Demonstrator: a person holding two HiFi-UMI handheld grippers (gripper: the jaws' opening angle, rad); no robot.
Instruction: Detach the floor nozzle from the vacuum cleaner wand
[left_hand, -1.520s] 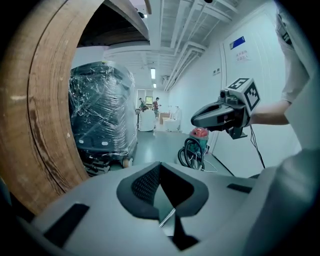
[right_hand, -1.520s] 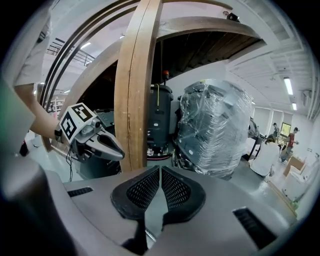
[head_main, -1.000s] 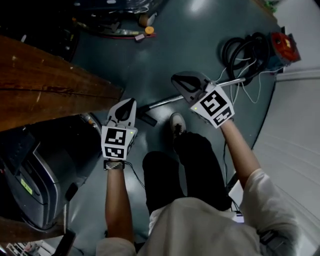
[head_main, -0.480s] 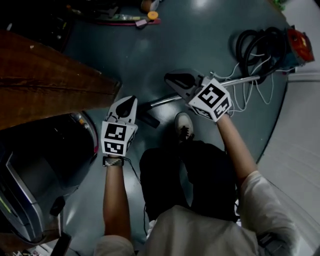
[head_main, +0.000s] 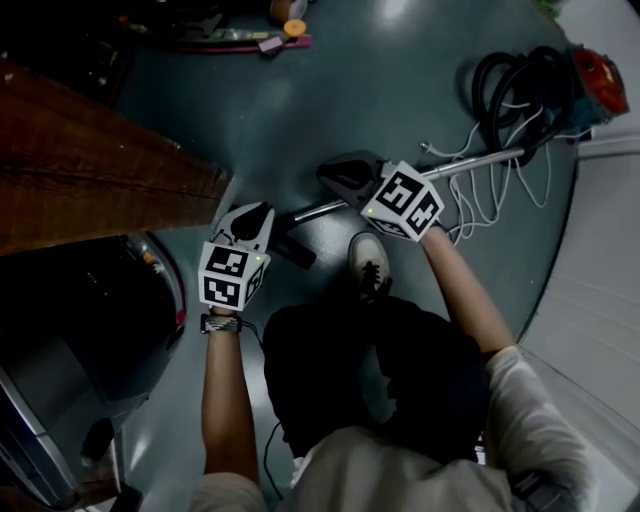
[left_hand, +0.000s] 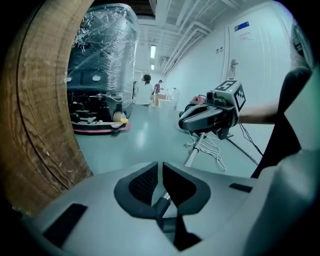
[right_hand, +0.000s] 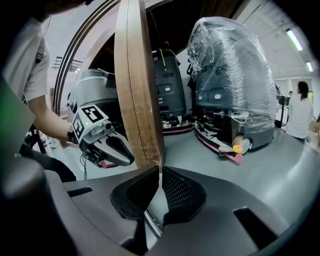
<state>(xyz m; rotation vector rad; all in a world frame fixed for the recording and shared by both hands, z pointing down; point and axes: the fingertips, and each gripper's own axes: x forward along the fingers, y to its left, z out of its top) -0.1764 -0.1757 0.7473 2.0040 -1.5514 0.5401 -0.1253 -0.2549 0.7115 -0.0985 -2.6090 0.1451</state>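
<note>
Left tool (head_main: 254, 213) has just been cracking open: only a narrow slit between the pads, nothing gripped, wand end visible through the gap. Right tool (head_main: 336, 172) has its jaws together and empty, sitting above the wand (head_main: 470, 160) in the head view. The wand lies flat on the floor (head_main: 400, 70), with the floor nozzle (head_main: 292, 247) on its near end just beside the left tool and the shoe (head_main: 368, 265), and its far end by the red vacuum body (head_main: 595, 75).
</note>
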